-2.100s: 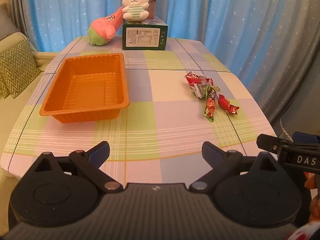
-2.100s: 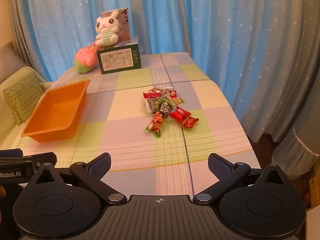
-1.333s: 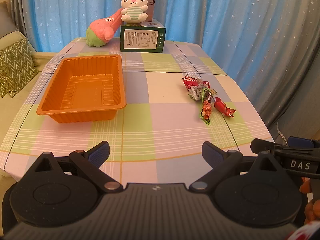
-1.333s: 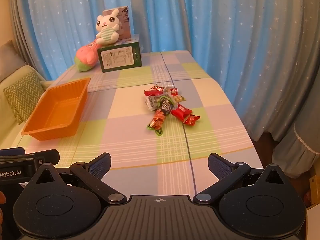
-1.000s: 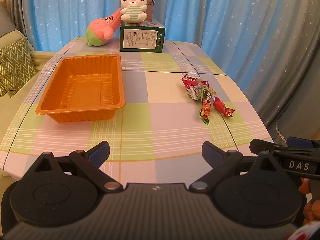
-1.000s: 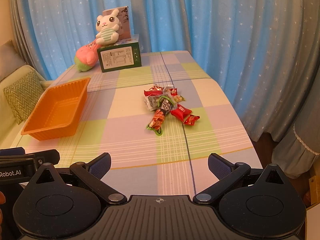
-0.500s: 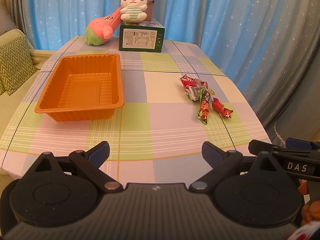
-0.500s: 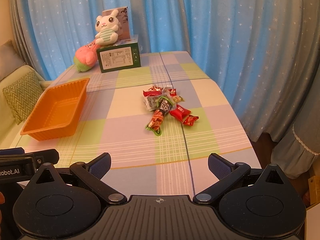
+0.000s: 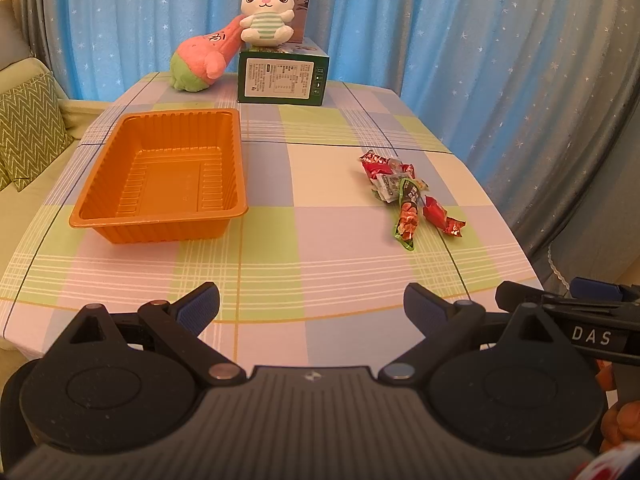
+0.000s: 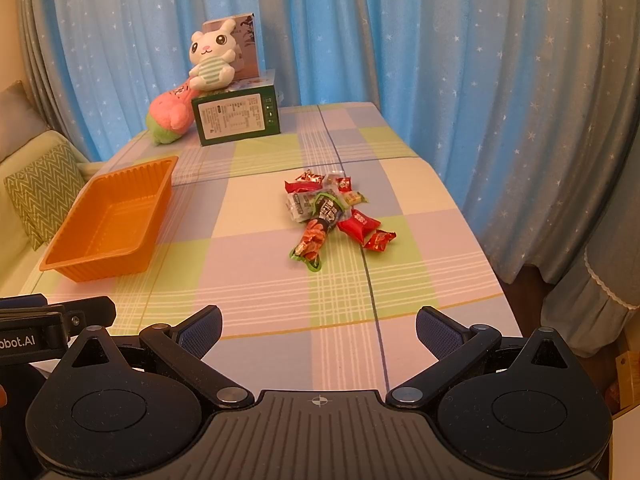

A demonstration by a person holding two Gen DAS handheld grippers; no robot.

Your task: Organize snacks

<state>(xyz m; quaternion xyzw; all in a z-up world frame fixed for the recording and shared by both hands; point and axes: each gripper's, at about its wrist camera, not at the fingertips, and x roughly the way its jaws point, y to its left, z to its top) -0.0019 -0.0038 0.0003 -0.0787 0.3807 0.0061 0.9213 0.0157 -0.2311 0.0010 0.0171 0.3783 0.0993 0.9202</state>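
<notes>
A pile of wrapped snacks [image 9: 404, 192] lies on the right half of the checked tablecloth; it also shows in the right wrist view [image 10: 328, 212]. It holds a long green-edged packet [image 10: 316, 232] and red candy wrappers [image 10: 360, 224]. An empty orange tray [image 9: 160, 176] sits on the left half; it also shows in the right wrist view [image 10: 108, 224]. My left gripper [image 9: 312, 306] is open and empty over the near table edge. My right gripper [image 10: 318, 326] is open and empty, also at the near edge, well short of the snacks.
A green box [image 9: 282, 76] with a white plush bunny [image 9: 266, 20] on it and a pink-green plush [image 9: 200, 64] stand at the far end. Blue star curtains hang behind and to the right. A sofa with a zigzag cushion [image 9: 28, 128] is at the left.
Both grippers have drifted slightly; the left view has shifted a little so the tray and snacks sit slightly further left. Both stay open and empty.
</notes>
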